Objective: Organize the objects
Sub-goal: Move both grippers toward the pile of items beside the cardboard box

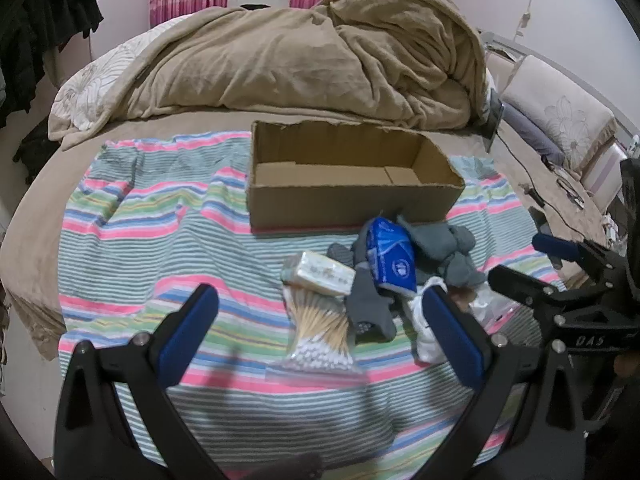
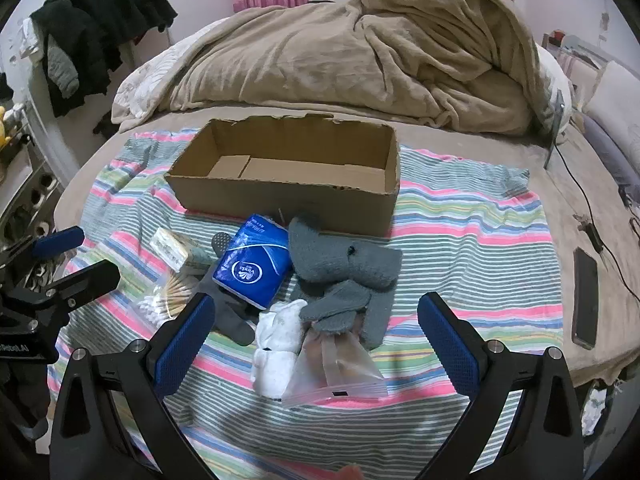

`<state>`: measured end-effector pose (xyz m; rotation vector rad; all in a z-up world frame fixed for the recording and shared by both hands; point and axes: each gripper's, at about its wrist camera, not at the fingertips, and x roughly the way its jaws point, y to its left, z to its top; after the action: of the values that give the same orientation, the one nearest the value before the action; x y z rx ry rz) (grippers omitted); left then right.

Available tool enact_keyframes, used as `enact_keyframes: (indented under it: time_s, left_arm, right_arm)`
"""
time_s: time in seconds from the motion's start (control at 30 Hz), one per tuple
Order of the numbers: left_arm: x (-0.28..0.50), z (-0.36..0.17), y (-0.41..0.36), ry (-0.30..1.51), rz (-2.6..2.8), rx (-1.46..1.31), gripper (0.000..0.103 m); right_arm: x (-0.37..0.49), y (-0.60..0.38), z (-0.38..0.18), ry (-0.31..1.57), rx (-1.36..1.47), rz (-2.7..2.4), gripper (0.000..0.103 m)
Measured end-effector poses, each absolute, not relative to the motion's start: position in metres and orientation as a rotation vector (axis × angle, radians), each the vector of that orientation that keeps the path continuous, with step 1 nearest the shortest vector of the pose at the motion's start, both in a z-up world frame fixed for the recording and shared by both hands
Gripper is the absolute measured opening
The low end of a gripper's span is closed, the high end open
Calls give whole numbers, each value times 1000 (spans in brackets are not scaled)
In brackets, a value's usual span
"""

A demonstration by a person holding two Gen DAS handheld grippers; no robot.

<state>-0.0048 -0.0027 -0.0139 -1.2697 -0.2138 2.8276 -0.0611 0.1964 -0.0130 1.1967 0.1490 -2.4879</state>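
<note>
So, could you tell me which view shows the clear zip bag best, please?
The right wrist view: the zip bag lies in plain sight, seal and slider visible. In the left wrist view only a blurred scrap shows behind the left tool's finger.

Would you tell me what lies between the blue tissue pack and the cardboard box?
Mostly bare striped cloth, with the grey knitted glove beside the tissue pack reaching almost to the cardboard box; the right wrist view shows it best.
</note>
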Motion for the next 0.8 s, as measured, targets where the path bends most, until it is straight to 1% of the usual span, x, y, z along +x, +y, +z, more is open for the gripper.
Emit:
enact_keyframes:
  time_s: [0.8]
  left_arm:
    - [-9,-21,-4,-219,2814,-1303,102]
  right_arm:
    - [-64,198,-16,144,1204,-2482,103]
